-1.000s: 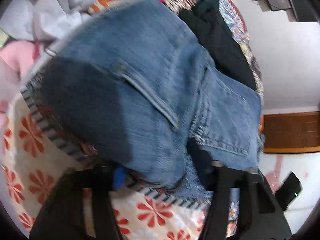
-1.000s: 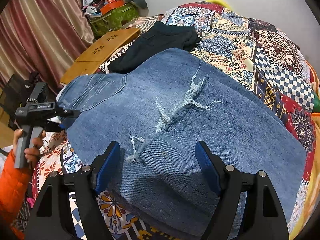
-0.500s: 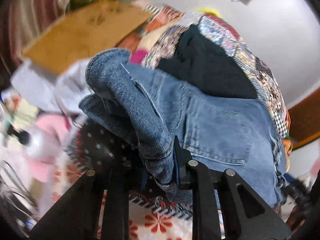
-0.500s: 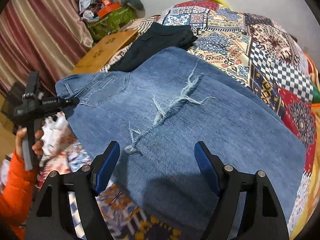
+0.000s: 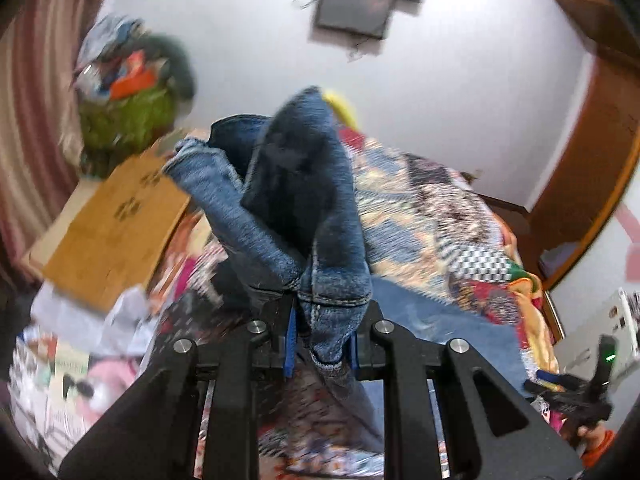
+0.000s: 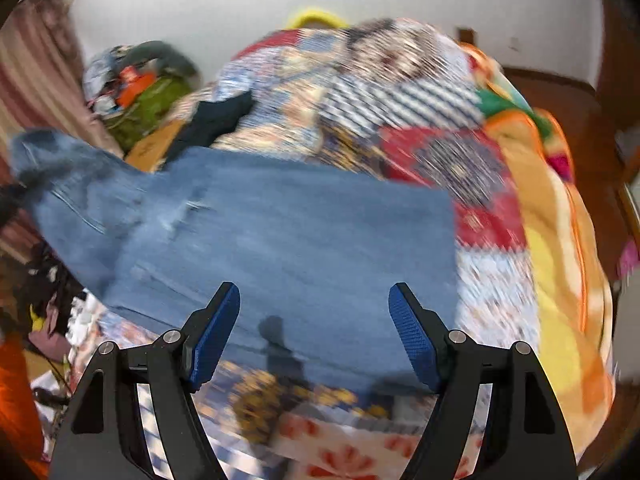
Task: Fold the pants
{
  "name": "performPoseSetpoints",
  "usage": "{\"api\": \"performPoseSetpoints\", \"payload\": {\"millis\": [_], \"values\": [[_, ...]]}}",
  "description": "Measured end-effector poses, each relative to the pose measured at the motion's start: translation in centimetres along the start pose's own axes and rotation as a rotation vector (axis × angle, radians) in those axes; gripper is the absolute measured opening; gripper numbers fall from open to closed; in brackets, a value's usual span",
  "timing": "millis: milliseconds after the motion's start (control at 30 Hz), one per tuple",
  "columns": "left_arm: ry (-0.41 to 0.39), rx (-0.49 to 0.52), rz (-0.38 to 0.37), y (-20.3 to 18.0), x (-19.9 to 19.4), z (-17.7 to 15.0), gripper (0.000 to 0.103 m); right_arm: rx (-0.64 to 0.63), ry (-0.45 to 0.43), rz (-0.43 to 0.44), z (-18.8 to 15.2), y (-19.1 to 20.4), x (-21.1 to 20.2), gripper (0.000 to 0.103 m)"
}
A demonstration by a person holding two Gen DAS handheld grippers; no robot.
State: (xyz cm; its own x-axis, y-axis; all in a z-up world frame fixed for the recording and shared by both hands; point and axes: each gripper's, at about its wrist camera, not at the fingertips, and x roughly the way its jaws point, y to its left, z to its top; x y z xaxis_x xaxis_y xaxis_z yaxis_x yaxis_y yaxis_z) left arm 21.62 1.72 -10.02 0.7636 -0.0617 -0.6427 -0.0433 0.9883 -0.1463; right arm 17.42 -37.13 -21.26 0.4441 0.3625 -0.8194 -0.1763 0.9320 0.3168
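Note:
Blue denim jeans (image 6: pixel 280 232) lie across a patchwork bedspread (image 6: pixel 420 128), with a frayed tear near the knee. The waist end (image 5: pixel 304 200) is bunched and lifted off the bed, and my left gripper (image 5: pixel 322 338) is shut on that fold of denim. In the right wrist view the raised waist (image 6: pixel 44 160) shows at the far left. My right gripper (image 6: pixel 316 336) hovers open over the leg end of the jeans, its blue pads (image 6: pixel 412 336) wide apart with nothing pinched. The right gripper (image 5: pixel 576 392) also appears low right in the left wrist view.
A black garment (image 6: pixel 216 124) lies at the bed's far side. A wooden board (image 5: pixel 116 224) and a green bag (image 5: pixel 128 116) full of clutter stand at the left. An orange and yellow blanket (image 6: pixel 560 240) covers the right of the bed. Loose clothes (image 5: pixel 80 360) pile below left.
My left gripper closed on the jeans' waist and lifted it up off the bed, rolling as it rose. My right gripper slid along the leg toward the hem end, still open.

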Motion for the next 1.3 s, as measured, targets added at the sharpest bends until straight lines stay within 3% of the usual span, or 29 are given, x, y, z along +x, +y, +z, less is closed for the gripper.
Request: {"api": "performPoseSetpoints", "payload": {"millis": [100, 300, 567, 833, 1133, 1167, 1200, 1267, 1300], "values": [[-0.021, 0.076, -0.041, -4.4, -0.1, 1.1, 0.019, 0.060, 0.034, -0.050, -1.6, -2.4, 1.2, 0.074], [0.000, 0.224, -0.157, -13.0, 0.8, 1.7, 0.019, 0.099, 0.014, 0.012, -2.6, -4.0, 2.1, 0.077], [0.132, 0.355, -0.378, -23.3, 4.7, -1.1, 0.017, 0.104, -0.009, 0.050, -3.0, -4.4, 2.1, 0.077], [0.451, 0.413, -0.427, -26.9, 12.5, -8.1, 0.017, 0.101, 0.001, 0.057, -3.0, -4.6, 1.8, 0.077], [0.518, 0.454, -0.417, -27.6, 13.3, -9.9, 0.023, 0.120, -0.003, 0.053, -3.2, -4.7, 1.6, 0.077], [0.520, 0.456, -0.412, -27.5, 13.0, -9.8, 0.025, 0.127, -0.003, 0.050, -3.2, -4.8, 1.5, 0.077], [0.523, 0.463, -0.394, -27.4, 12.8, -9.8, 0.045, 0.131, -0.004, 0.048, -3.2, -4.8, 1.4, 0.077], [0.515, 0.460, -0.372, -27.0, 12.4, -9.9, 0.075, 0.139, -0.013, 0.049, -3.2, -4.9, 1.0, 0.077], [0.497, 0.448, -0.390, -26.6, 12.0, -9.8, 0.078, 0.144, -0.014, 0.052, -3.3, -4.9, 0.7, 0.077]]}}
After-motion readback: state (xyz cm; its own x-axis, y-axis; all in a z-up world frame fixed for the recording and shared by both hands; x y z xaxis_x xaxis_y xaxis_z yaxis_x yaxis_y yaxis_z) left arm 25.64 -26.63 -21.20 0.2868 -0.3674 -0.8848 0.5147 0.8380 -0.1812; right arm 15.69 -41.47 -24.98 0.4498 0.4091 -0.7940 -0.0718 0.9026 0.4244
